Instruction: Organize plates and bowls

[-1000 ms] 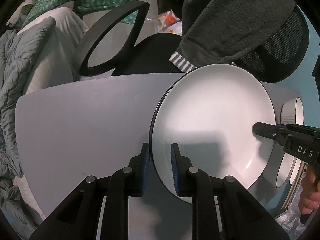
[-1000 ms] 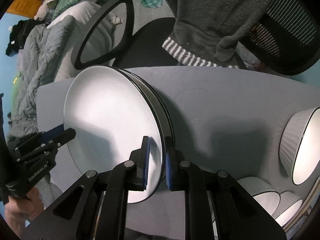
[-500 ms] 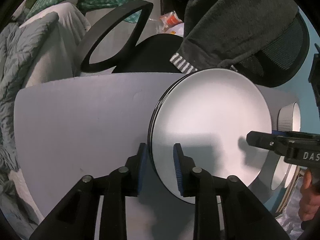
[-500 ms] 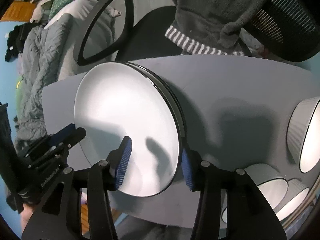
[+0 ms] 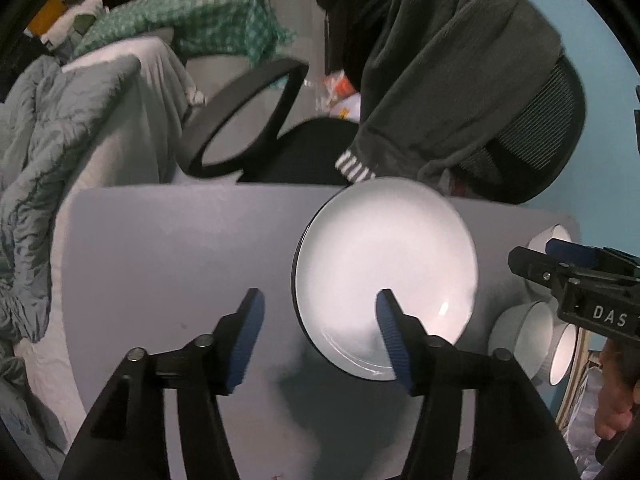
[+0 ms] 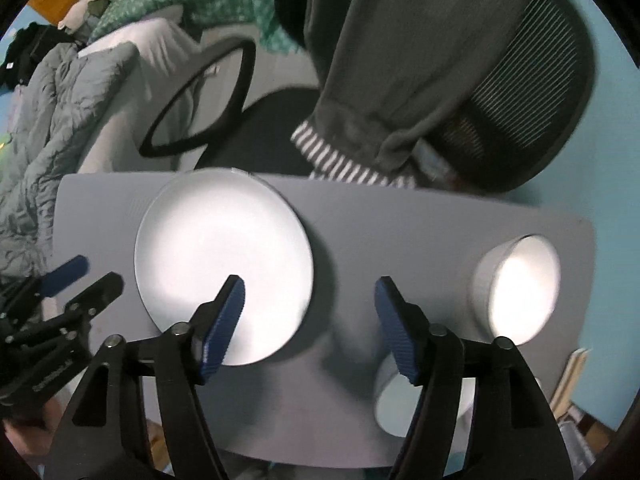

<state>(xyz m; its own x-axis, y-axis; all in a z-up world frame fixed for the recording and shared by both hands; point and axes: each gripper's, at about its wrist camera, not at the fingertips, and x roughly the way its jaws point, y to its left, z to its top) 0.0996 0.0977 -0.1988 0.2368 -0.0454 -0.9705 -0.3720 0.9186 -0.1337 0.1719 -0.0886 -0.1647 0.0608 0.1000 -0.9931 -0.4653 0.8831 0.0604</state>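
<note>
A stack of white plates (image 5: 384,268) with dark rims lies flat on the grey table (image 5: 168,264); it also shows in the right wrist view (image 6: 224,256). My left gripper (image 5: 320,336) is open and empty, raised above the plates' near-left edge. My right gripper (image 6: 310,324) is open and empty above the table, just right of the plates. It shows at the right edge of the left wrist view (image 5: 560,264). White ribbed bowls (image 6: 516,288) lie on their sides at the table's right end, one low by my right finger (image 6: 404,404).
A black office chair (image 5: 532,148) draped with a grey garment (image 5: 444,64) stands behind the table. Its armrest (image 5: 240,116) sits near the far edge. A bed with a grey quilt (image 5: 44,140) lies to the left. The table's left half (image 5: 160,280) holds nothing.
Both grippers opened and let go of the plates. The plates now lie flat on the table. Both grippers pulled up and back from them.
</note>
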